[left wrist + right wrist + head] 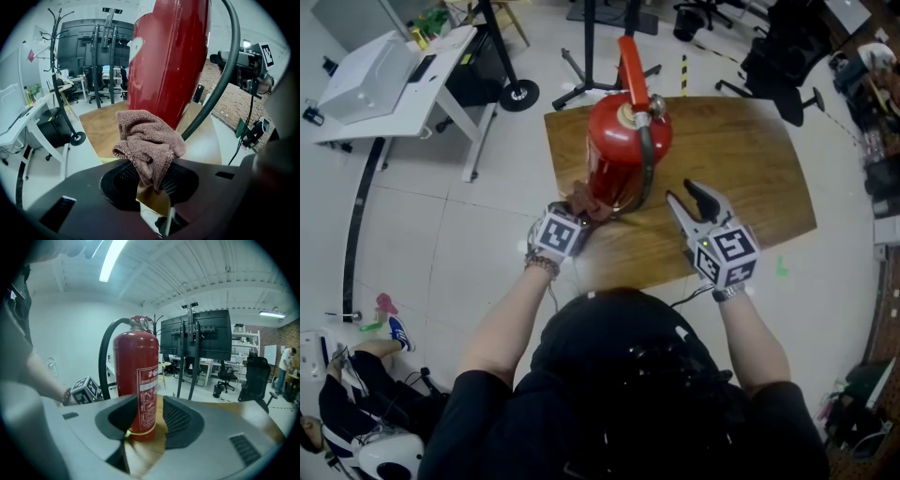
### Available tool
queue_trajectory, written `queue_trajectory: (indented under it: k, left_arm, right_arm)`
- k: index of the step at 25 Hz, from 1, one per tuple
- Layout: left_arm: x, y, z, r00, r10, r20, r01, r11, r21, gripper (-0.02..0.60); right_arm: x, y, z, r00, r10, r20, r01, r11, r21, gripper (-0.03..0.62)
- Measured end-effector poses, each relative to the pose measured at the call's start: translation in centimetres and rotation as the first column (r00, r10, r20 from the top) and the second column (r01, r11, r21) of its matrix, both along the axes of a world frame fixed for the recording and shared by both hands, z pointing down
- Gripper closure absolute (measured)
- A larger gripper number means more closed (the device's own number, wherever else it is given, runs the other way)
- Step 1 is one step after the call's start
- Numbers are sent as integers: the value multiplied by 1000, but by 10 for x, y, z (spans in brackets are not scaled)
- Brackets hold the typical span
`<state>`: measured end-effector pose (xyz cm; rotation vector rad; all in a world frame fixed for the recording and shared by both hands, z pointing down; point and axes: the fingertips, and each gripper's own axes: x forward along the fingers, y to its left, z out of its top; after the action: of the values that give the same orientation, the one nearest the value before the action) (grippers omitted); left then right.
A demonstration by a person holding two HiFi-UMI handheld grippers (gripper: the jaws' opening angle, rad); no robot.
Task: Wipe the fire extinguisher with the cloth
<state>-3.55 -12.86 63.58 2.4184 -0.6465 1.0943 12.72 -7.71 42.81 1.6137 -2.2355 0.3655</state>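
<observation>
A wooden table (750,178) with a brown grained top and rounded corners fills the middle of the head view, set on a pale glossy floor. A white desk (394,80) stands at the upper left, a black wheeled stand (517,94) at the top centre and a black office chair (778,61) at the upper right. In the left gripper view a black coat stand (63,75) rises at the left, with dark screens on racks behind it. The fire extinguisher (623,150), a glossy red cylinder with a metal valve and red lever, stands upright on the table's left part. Its black rubber hose (649,173) curves down the side that faces the right gripper (694,200). That gripper hovers over the table near the cylinder but apart from it, its 2 jaws spread and empty, with the extinguisher framed beyond them. The left gripper (581,214) is clenched on the cloth (149,140), a crumpled brown terry rag that bunches over the jaw tips and lies against the extinguisher's lower left side.
</observation>
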Motion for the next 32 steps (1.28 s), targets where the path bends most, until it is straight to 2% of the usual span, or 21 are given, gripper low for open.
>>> queue_trajectory:
  k: [6, 14, 18, 26, 32]
  left_arm:
    - [-21, 0, -47, 994, -12, -107, 15, 999, 29, 494]
    - [-45, -24, -137, 968, 5, -253, 33, 989, 147, 494]
    - [-47, -38, -193, 936, 44, -349, 30, 979, 203, 494]
    - [-50, -52, -291, 864, 145, -481, 3, 956, 294, 494]
    - [-43, -58, -343, 784, 227, -578, -47, 950, 309, 494]
  right_arm:
    - [-3, 0, 4, 1000, 17, -4, -17, 1000, -8, 411]
    - [-16, -1, 11, 999, 45, -4, -45, 999, -13, 411]
    - [-26, -1, 13, 998, 66, -3, -66, 998, -15, 411]
    - [-37, 6, 20, 994, 110, -3, -110, 994, -26, 412]
    - [-40, 9, 20, 990, 142, -4, -142, 990, -18, 412]
